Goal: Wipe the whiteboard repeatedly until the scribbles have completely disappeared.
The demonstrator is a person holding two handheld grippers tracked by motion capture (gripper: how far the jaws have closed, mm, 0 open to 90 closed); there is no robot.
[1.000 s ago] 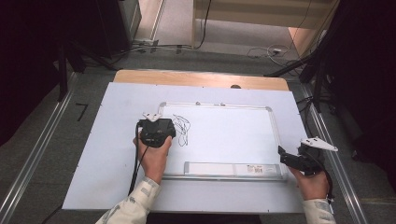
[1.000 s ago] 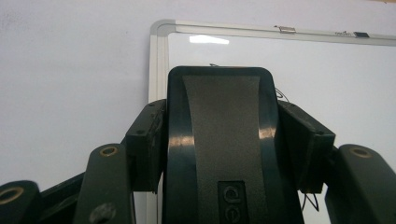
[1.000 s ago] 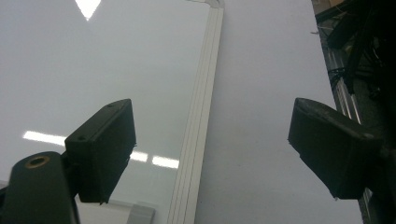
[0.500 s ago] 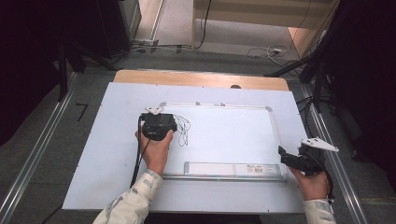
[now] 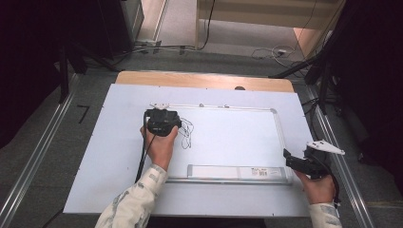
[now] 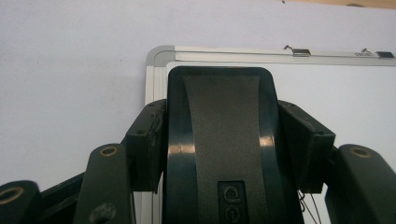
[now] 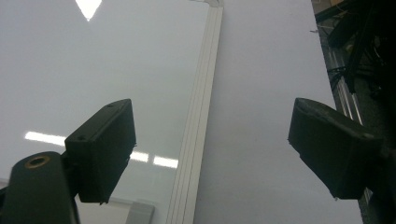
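Left of centre in the high view: left gripper (image 5: 161,119) clamped on a black whiteboard eraser (image 6: 219,144), pressed flat near the upper left corner of the whiteboard (image 5: 237,137), just left of a black scribble (image 5: 186,134). At lower right: right gripper (image 5: 297,162) by the board's right frame edge, jaws wide apart, nothing between. Underneath: white table sheet (image 5: 104,156).

I'm holding the left gripper (image 5: 160,115) out ahead with my forearm stretched forward, its jaws clamped tight. I'm keeping the right gripper (image 5: 288,156) low near my body, pointing left, its jaws standing wide apart.
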